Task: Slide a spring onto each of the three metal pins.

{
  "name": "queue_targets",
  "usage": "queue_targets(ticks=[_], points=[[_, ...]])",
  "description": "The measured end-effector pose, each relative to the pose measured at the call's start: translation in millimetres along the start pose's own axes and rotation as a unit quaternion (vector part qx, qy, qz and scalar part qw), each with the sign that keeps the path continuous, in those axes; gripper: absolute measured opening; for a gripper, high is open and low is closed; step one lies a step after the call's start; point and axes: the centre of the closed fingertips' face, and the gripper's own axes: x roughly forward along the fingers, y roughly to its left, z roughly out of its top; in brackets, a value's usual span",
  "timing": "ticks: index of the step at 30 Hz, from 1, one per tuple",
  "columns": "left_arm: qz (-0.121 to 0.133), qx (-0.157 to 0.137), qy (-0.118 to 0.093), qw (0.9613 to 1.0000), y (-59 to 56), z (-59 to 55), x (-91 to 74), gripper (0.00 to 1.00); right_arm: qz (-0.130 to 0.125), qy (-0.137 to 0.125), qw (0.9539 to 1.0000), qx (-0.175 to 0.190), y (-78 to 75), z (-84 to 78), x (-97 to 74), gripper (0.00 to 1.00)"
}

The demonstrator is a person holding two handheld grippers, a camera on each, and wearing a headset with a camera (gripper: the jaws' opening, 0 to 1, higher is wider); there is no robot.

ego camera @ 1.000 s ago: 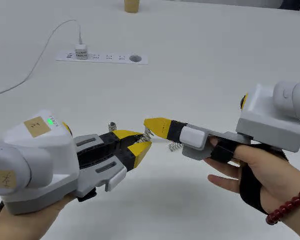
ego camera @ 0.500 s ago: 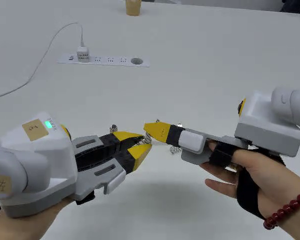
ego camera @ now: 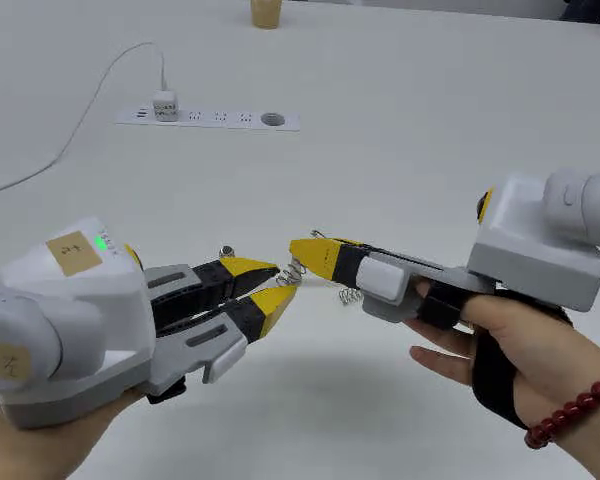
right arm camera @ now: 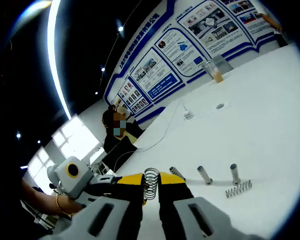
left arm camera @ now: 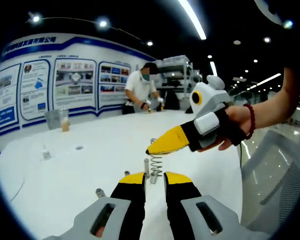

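yellow-tipped r gripper (ego camera: 298,249) pinches a spring (ego camera: 296,270) betw its jaws, right at the tips of the l gripper (ego camera: 288,279), whose jaws sit a bit apart w/ a metal pin (left arm camera: 146,169) upright at the gap, & a 2nd spring (ego camera: 350,296) lies loose on the white table (ego camera: 400,150) nearby.

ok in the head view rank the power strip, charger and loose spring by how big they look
1. power strip, clearly largest
2. charger and loose spring look about alike; the spring is nearer the camera, so no ranking
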Motion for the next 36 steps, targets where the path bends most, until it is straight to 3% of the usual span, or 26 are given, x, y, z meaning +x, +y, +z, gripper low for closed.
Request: queue_targets(ticks=[6,12,20,30,36], points=[[0.000,0.003,0.027,0.9996,-0.3,-13.2,-2.6,0.23,-0.020,-0.008,0.9986,-0.048,-7.3,7.3,-1.9,0.12],[-0.007,0.001,0.045,0.9989,-3.7,-24.7,-5.4,0.30,-0.029,0.002,0.9959,-0.086,-12.4,10.7,2.0,0.12],[0.004,-0.010,0.057,0.9983,-0.5,-33.7,-9.6,0.39,-0.057,0.010,0.9866,-0.152,-27.2,14.5,10.9,0.12],[0.019,-0.013,0.064,0.9977,3.9,-39.4,-12.9,0.51,-0.081,0.000,0.9813,-0.174,-44.2,19.2,24.7,0.12],[0.023,-0.016,0.068,0.9973,3.9,-43.3,-12.2,0.57,-0.087,-0.012,0.9819,-0.168,-55.4,25.5,31.9,0.12]])
